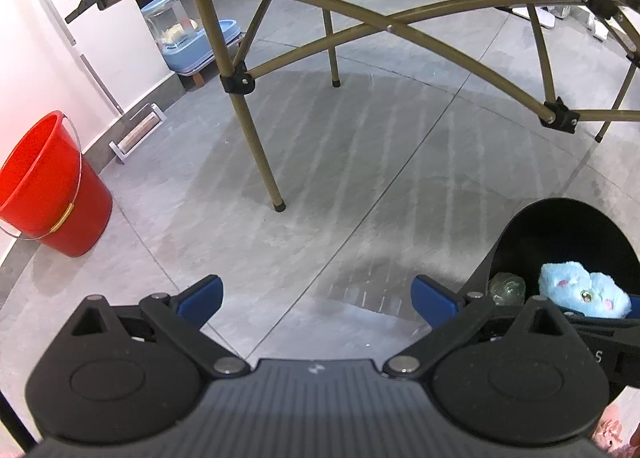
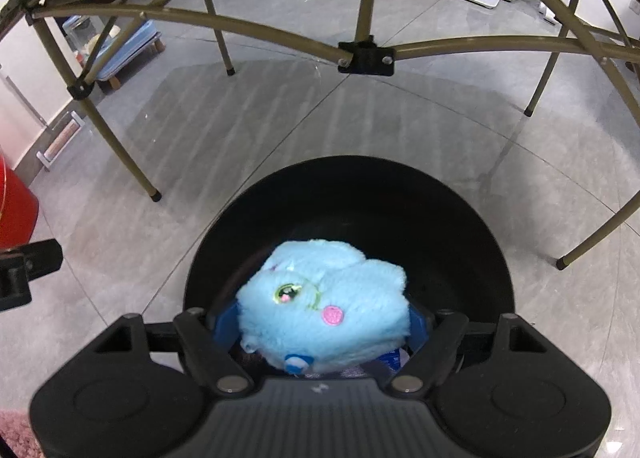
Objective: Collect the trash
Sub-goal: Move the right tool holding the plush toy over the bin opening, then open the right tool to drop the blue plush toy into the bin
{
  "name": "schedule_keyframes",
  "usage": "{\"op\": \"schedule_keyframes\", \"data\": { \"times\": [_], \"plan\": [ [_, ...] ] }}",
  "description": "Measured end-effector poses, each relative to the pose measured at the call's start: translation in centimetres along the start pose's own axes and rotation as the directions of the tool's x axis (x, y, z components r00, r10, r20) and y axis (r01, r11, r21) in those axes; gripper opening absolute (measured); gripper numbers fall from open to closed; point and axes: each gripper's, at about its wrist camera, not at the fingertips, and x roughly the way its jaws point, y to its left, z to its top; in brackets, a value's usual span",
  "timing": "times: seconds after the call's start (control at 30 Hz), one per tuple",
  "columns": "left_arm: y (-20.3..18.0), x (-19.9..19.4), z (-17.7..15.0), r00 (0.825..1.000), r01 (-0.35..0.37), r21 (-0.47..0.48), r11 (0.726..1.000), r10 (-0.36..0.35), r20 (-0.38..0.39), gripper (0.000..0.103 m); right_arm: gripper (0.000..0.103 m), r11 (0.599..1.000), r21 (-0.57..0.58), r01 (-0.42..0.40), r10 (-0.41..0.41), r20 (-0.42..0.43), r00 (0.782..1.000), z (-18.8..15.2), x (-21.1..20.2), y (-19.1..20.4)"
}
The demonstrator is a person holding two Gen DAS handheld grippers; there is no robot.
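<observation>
Blue plush toy (image 2: 324,310), clamped in the right gripper (image 2: 316,322), hangs directly over the black bin (image 2: 460,226); left gripper (image 1: 318,298) stands open, empty.

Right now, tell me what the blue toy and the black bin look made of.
Blue toy: soft plush fabric, judging by its fuzzy pile, with what look like stitched eye and pink cheek. Black bin: probably plastic; smooth, dark inner wall with faint sheen, though the look leaves it open.

Plush toy (image 2: 324,298) over bin (image 2: 460,218); bucket (image 1: 52,186) far left.
</observation>
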Motion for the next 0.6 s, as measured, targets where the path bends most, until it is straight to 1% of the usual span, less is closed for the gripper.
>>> {"op": "schedule_keyframes", "data": {
  "times": [0.47, 0.6],
  "plan": [
    [0.17, 0.67, -0.29, 1.000, -0.004, 0.020, 1.000, 0.004, -0.021, 0.102, 0.077, 1.000, -0.009, 0.004, -0.004, -0.023, 1.000, 0.27, 0.94, 0.40],
    [0.15, 0.69, -0.26, 1.000, -0.004, 0.019, 1.000, 0.005, -0.021, 0.102, 0.080, 1.000, -0.010, 0.005, -0.005, -0.021, 1.000, 0.26, 0.94, 0.36]
  ]
}}
